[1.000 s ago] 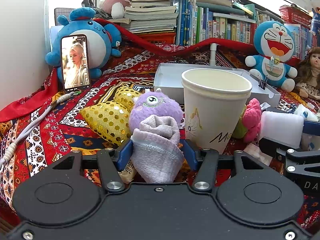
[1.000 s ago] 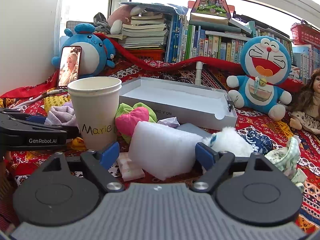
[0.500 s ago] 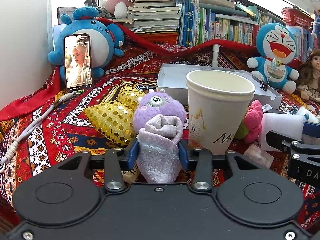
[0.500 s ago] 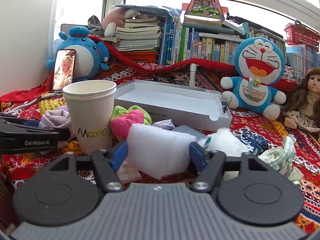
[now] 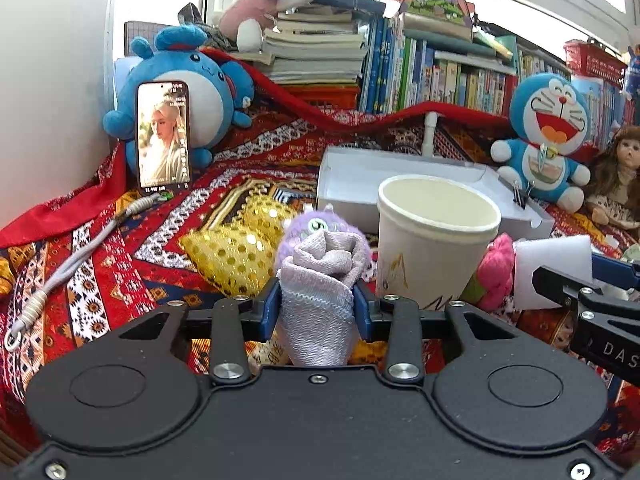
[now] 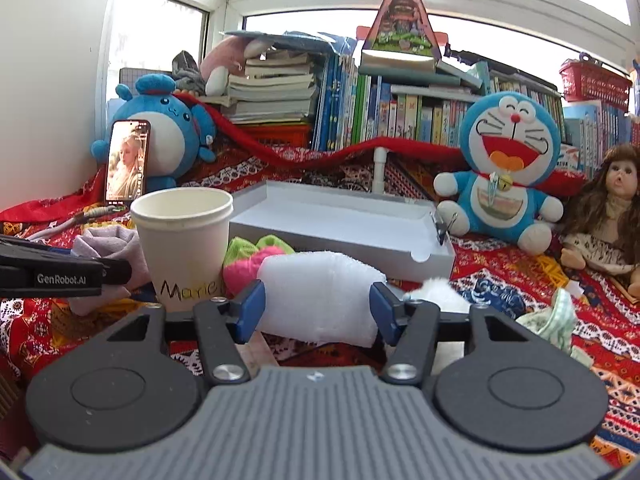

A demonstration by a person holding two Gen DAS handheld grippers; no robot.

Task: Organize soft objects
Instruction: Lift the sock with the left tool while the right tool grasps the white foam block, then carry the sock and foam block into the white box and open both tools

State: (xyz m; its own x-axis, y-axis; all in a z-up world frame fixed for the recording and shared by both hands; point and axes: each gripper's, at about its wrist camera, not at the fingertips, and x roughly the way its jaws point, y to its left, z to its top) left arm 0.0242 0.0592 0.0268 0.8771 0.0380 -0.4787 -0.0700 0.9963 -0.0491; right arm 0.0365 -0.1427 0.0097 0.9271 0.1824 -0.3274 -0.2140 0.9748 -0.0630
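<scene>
Both grippers are loaded at once here! The left gripper (image 5: 316,312) is clamping a lilac sock (image 5: 318,300), its blue pads (image 5: 267,312) pinching the fabric from both sides so the limp cloth is bunching upright between them instead of sagging. Right behind the sock a purple plush (image 5: 320,226) is peeking over, with a gold sequin pillow (image 5: 236,256) beside it.

The right gripper (image 6: 318,308) is squeezing a white sponge (image 6: 320,292), pads pressing into its ends; a wide grip, since the block is bulky and springy.

Between the two grippers a paper cup (image 6: 184,248) is standing upright, mouth open, and behind it a white tray (image 6: 340,224) is lying empty. That tray is looking like the likely home for these soft things, though the cup could be taking the sock.

A pink-and-green cloth (image 6: 248,260) is sitting beside the cup, waiting its turn. Risk: the sock is slippery and could be sliding out.
</scene>
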